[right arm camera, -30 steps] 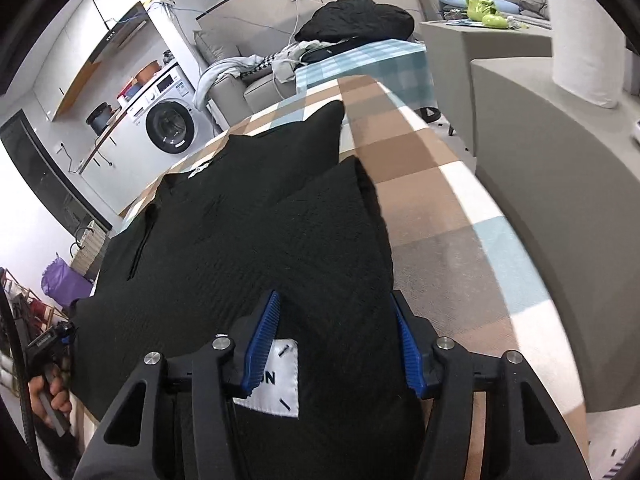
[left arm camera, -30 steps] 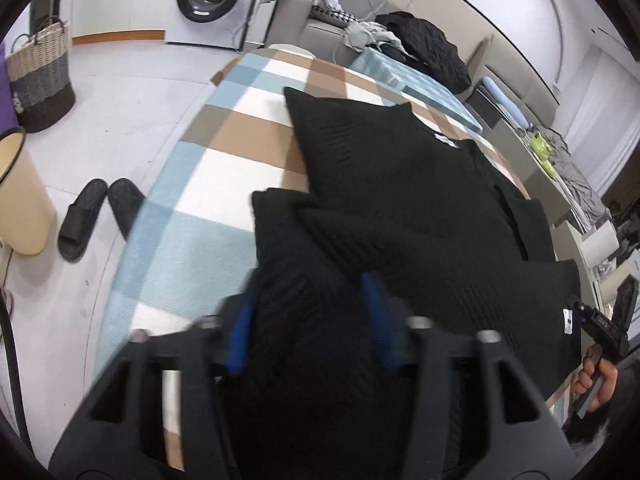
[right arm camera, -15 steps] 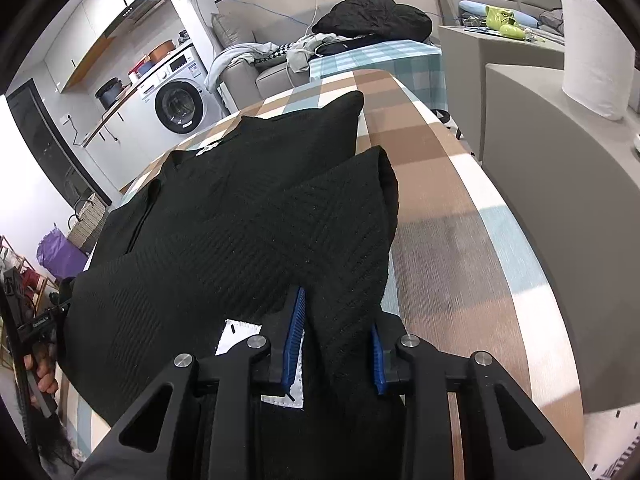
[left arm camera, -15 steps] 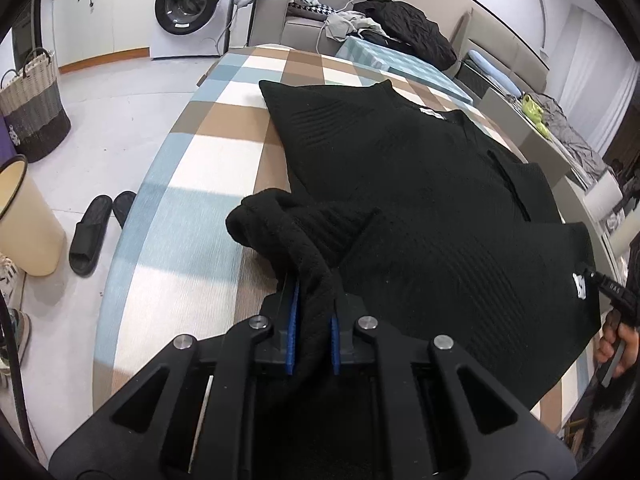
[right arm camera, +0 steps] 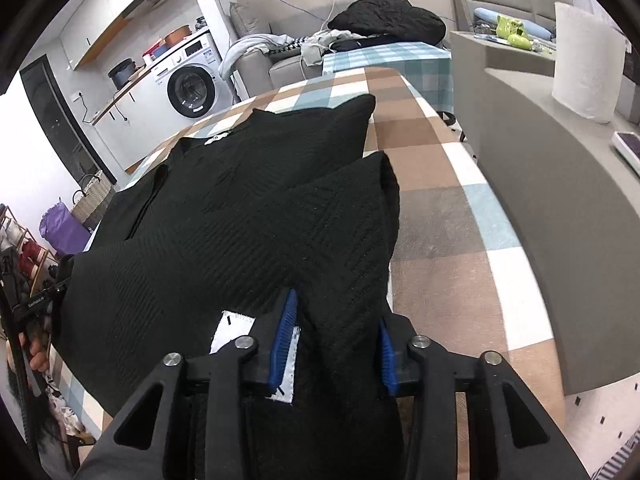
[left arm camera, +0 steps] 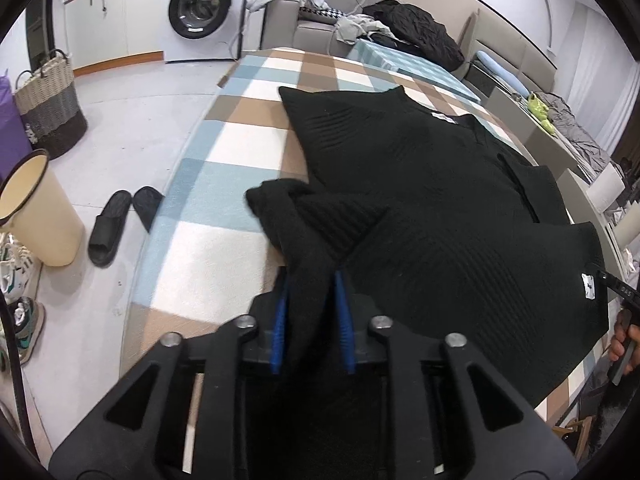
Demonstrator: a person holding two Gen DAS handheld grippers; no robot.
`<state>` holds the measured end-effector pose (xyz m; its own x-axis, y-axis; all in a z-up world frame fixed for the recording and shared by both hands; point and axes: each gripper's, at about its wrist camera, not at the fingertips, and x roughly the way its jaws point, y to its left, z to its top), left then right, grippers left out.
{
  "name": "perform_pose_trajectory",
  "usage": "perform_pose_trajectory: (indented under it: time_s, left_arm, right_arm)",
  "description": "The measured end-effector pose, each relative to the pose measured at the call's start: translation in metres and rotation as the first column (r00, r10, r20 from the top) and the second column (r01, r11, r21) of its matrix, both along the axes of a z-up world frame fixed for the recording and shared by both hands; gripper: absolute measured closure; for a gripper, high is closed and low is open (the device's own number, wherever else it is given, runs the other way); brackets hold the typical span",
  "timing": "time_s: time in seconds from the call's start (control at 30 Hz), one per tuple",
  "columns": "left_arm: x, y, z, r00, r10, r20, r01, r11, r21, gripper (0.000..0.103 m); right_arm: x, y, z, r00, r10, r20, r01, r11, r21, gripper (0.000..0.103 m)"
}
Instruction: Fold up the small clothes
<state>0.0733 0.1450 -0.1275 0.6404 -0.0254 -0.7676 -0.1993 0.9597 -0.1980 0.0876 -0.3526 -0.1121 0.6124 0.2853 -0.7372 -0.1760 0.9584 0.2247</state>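
L tongs [left arm camera: 311, 312]: just reopening, cloth between | R tongs [right arm camera: 335, 344]: same

Home, lived-in open room combining laundry corner and lounge. Front-loading washing machine [left arm camera: 200, 8] under counter with white cabinets; pots on shelf above it in right view. Grey sofa [left arm camera: 316, 32] piled with loose clothes and black jacket [left arm camera: 416, 32]. Woven laundry basket [left arm camera: 50, 104] on pale floor, black slippers [left arm camera: 120, 220] beside cream bin [left arm camera: 38, 216], sneakers at edge. Work surface covered with checked cloth [left arm camera: 224, 160] in brown, blue, white. Paper towel roll [right arm camera: 586, 60] on grey ledge. Wall sockets, trailing cables.
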Motion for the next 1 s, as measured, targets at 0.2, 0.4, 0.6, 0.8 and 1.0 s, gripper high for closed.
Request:
perform_pose_trajectory:
  time_s: [0.2,0.4,0.6,0.8,1.0]
  left_arm:
    - [-0.027,0.007,-0.001,1.0,0.011,0.01,-0.011,1.0,0.0,0.074]
    - [-0.037,0.003,0.005,0.999,0.017,0.05,-0.018,1.0,0.023,0.095]
    - [-0.051,0.005,0.032,0.986,0.034,0.163,-0.035,0.999,0.007,0.1]
    - [-0.028,0.015,0.062,0.972,0.049,0.228,-0.052,0.999,0.007,0.1]
    - [0.025,0.027,0.056,0.98,0.068,0.188,-0.069,0.998,-0.001,0.1]
  right_arm:
    - [-0.019,-0.007,0.007,0.998,0.018,0.057,-0.019,1.0,0.008,0.064]
    - [-0.016,0.002,0.004,0.996,0.002,0.086,0.001,0.999,-0.037,0.082]
    - [-0.028,-0.004,0.023,0.98,-0.013,0.201,0.018,1.0,-0.021,0.097]
    - [0.001,0.003,0.051,0.958,-0.073,0.279,0.072,0.997,0.013,0.098]
    - [0.051,0.006,0.053,0.957,-0.163,0.24,0.157,0.987,0.047,0.098]
